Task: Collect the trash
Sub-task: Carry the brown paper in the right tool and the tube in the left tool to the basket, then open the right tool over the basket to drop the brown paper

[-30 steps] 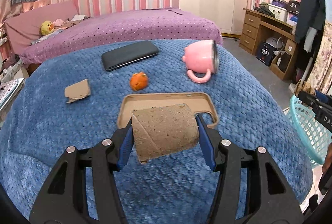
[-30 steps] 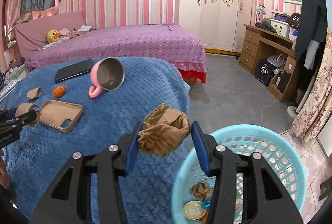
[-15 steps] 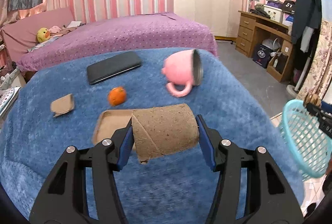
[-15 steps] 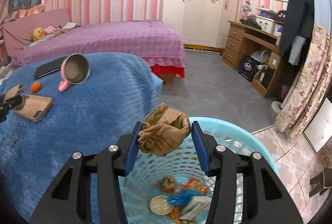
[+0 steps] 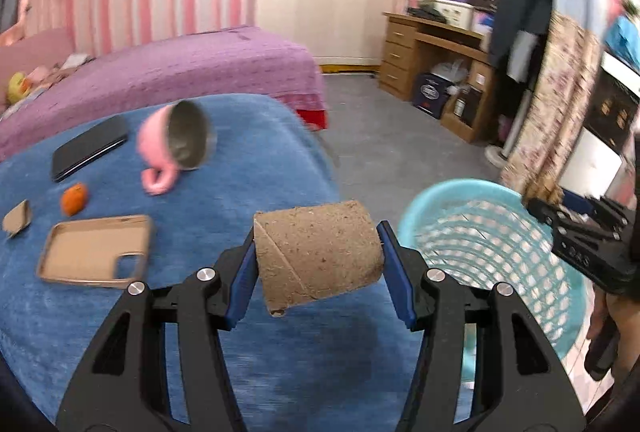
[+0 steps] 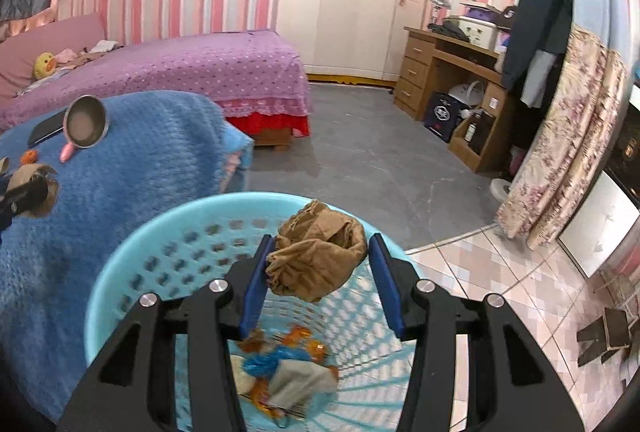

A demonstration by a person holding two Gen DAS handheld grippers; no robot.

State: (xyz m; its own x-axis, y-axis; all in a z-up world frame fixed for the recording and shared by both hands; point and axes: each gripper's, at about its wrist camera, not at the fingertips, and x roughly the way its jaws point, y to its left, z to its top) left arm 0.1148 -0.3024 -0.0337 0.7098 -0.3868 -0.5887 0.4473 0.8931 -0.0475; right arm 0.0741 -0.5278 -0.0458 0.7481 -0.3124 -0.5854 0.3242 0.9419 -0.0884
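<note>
Across the near left of both views spreads one blue blanket (image 5: 248, 172), the largest surface, with one purple bed (image 6: 200, 68) far behind it. Right of the blanket, on the floor, stands one pale blue basket (image 6: 120, 272); inside it lies a small heap of trash (image 6: 280, 372), with orange, blue and grey scraps too blurred to count. One right gripper (image 6: 318, 268) hangs over the basket's mouth, its blue fingers (image 6: 256, 284) closed on one crumpled brown paper wad (image 6: 318, 258). One left gripper (image 5: 318, 260) hovers above the blanket's near right edge, just left of the basket, its blue fingers (image 5: 394, 268) pressed against both ends of one cardboard tube (image 5: 316, 252), held sideways. On the blanket lie five loose things: one black phone (image 5: 88, 148) far left, one pink mug (image 5: 176, 148) tipped on its side beside it, one tan phone case (image 5: 96, 252) nearer, one small orange fruit (image 5: 74, 198) between case and phone, and one cardboard scrap (image 5: 16, 220) at the left edge.
</note>
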